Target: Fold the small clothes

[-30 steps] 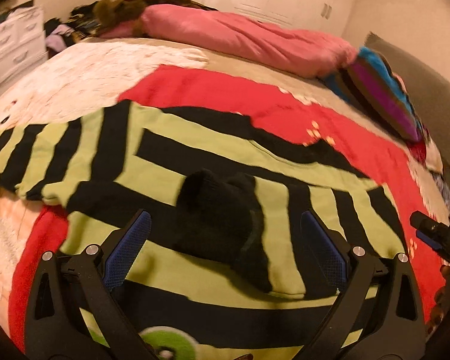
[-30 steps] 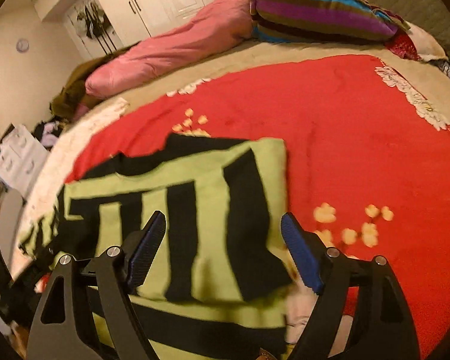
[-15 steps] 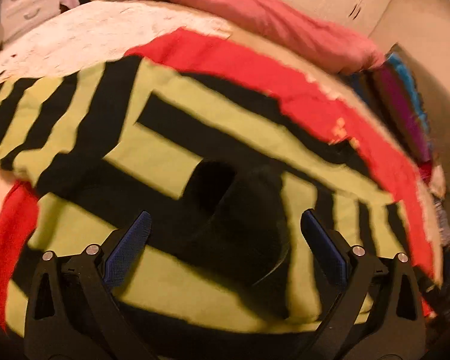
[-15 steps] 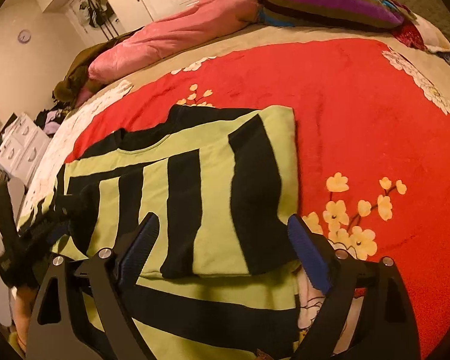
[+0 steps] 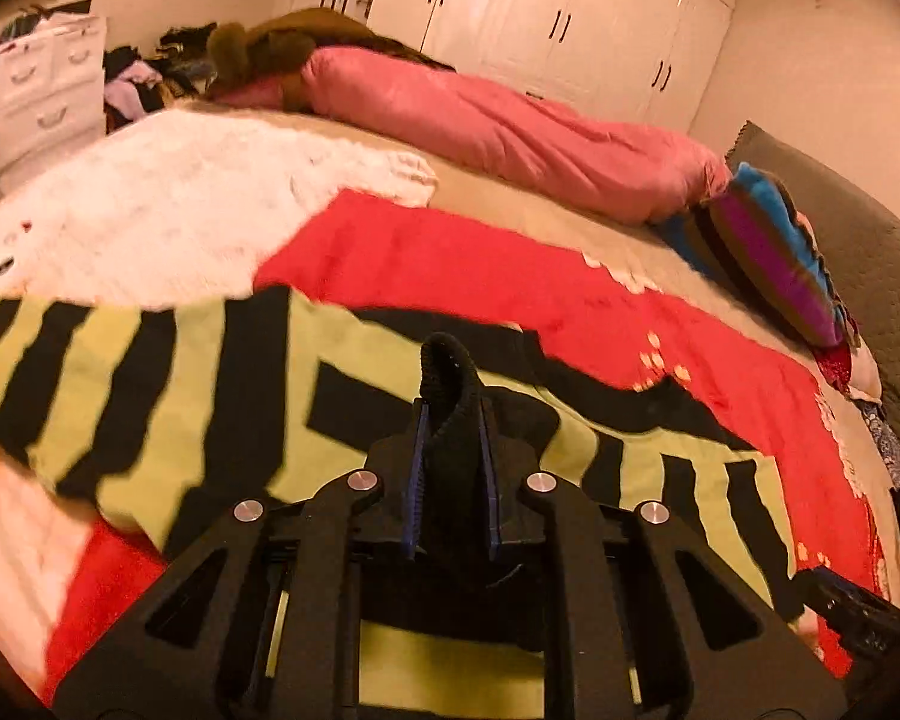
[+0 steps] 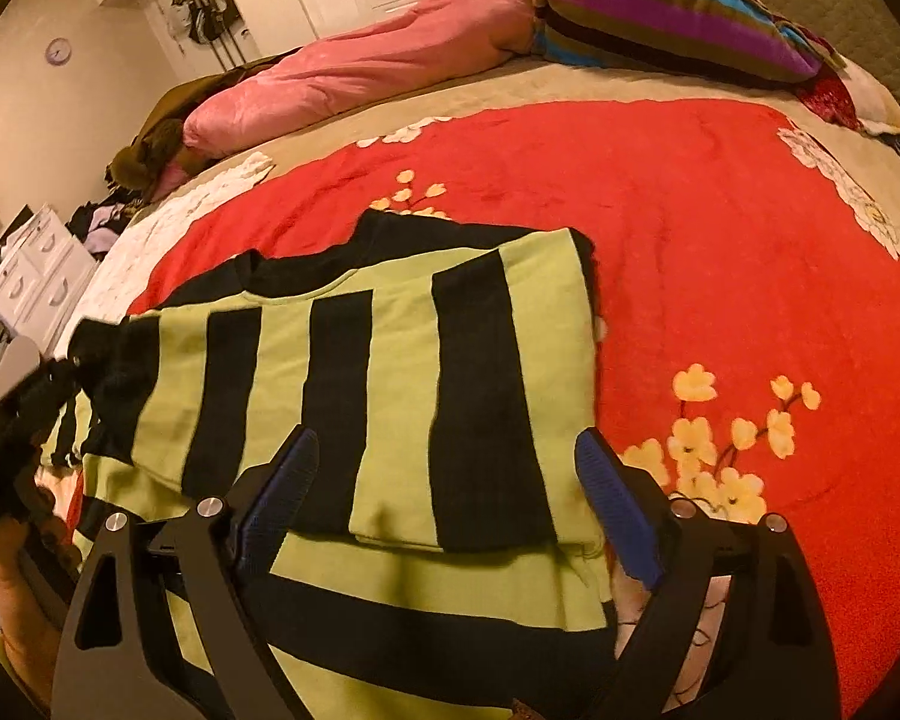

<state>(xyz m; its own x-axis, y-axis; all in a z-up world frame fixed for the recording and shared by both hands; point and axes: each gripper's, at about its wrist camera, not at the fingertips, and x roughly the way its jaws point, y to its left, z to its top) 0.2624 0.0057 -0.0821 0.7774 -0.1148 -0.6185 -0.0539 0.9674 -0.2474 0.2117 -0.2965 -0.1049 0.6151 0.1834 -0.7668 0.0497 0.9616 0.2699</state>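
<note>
A green and black striped sweater (image 5: 150,384) lies on the red blanket on the bed; it also shows in the right wrist view (image 6: 390,372), with one side folded over the body. My left gripper (image 5: 450,420) is shut on the black knit cuff (image 5: 447,372) of a sleeve and holds it up above the sweater. My right gripper (image 6: 444,480) is open and empty, hovering over the folded part near the sweater's hem. The left gripper (image 6: 60,378) shows at the left edge of the right wrist view with the black cuff in it.
The red blanket with yellow flowers (image 6: 720,276) covers the bed. A pink duvet (image 5: 498,126) and a striped pillow (image 5: 774,258) lie at the far side. White drawers (image 5: 48,90) and a heap of clothes stand off the bed at the left.
My left gripper has closed on the black cuff and lifted it off the sweater. My right gripper has drawn back a little and stays open.
</note>
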